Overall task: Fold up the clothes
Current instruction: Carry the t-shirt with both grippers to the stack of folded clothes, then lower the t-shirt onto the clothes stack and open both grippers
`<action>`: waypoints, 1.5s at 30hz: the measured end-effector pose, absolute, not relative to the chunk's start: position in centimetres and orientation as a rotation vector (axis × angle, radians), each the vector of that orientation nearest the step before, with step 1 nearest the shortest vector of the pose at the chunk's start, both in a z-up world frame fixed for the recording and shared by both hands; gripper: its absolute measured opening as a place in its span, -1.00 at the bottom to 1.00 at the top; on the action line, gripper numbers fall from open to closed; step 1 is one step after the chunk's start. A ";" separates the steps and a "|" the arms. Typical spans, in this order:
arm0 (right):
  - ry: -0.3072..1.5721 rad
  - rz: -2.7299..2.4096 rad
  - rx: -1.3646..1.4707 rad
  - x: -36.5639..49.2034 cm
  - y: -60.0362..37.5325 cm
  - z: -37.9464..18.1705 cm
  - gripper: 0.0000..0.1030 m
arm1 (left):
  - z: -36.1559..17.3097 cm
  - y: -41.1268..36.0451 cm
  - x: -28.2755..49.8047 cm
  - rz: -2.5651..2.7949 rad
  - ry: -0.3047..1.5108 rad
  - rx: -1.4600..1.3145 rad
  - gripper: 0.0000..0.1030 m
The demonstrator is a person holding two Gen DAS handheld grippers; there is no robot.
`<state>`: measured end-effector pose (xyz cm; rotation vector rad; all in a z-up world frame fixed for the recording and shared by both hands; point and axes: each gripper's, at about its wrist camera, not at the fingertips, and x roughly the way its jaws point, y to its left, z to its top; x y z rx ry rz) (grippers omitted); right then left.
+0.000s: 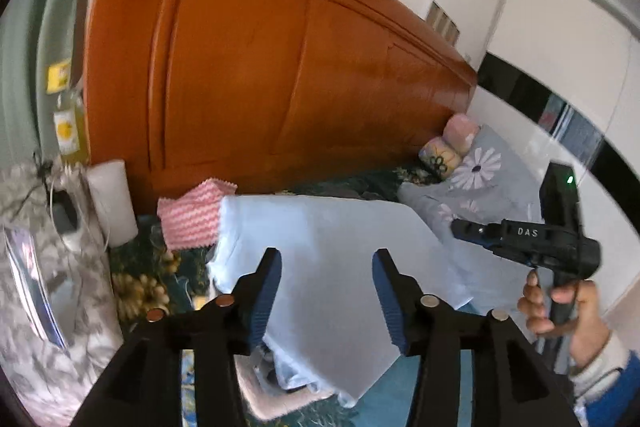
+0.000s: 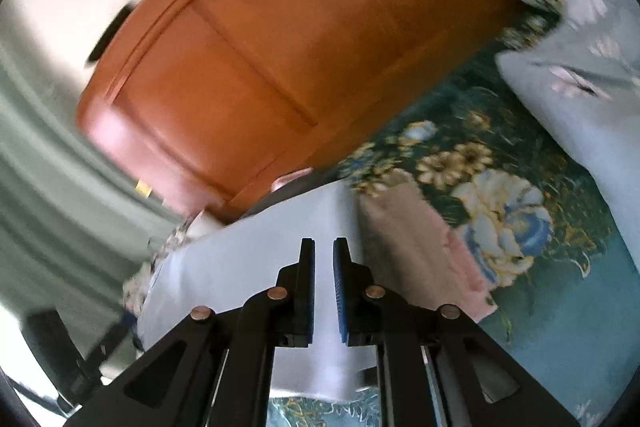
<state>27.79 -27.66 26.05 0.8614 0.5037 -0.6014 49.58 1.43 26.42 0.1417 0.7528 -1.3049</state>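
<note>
A pale blue folded garment [image 1: 340, 227] lies flat on the floral bedspread [image 1: 136, 291]. My left gripper [image 1: 326, 275] hovers over its near half, open wide with nothing between the fingers. A hand [image 1: 560, 307] holds my right gripper [image 1: 458, 225] above the garment's right edge. In the right wrist view the right gripper [image 2: 324, 247] points across the same garment [image 2: 248, 259]. Its jaws stand only a narrow slit apart and hold nothing. A beige-pink cloth [image 2: 420, 251] lies under the garment's edge.
An orange wooden headboard [image 1: 260, 67] closes off the far side. A pink zigzag cloth [image 1: 192, 219] and a white cylinder [image 1: 110, 203] sit at the left. Grey daisy pillows [image 1: 480, 179] lie at the right, and a cluttered stand [image 1: 48, 267] is nearest on the left.
</note>
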 end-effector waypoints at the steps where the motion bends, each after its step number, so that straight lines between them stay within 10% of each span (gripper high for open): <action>1: 0.525 -0.572 0.829 28.8 -26.8 26.1 -0.80 | 25.9 0.9 49.4 -1.309 0.762 0.163 0.15; 16: 0.531 -0.611 0.801 29.8 -23.0 25.0 -0.66 | 24.3 1.5 48.1 -1.305 0.883 0.177 0.42; 24: 0.717 -0.647 0.680 28.7 -17.4 24.4 0.01 | 23.8 3.6 44.0 -1.353 0.880 0.182 0.96; 26: 0.760 -0.671 0.672 28.3 -16.6 23.9 0.55 | 23.8 4.0 43.6 -1.349 0.865 0.194 1.00; 32: 0.802 -0.716 0.716 28.2 -15.6 22.7 0.90 | 23.7 5.1 43.0 -1.332 0.828 0.239 1.00; 45: 0.878 -0.773 0.638 31.4 -14.6 20.5 0.94 | 20.0 6.2 45.8 -1.317 0.884 0.237 1.00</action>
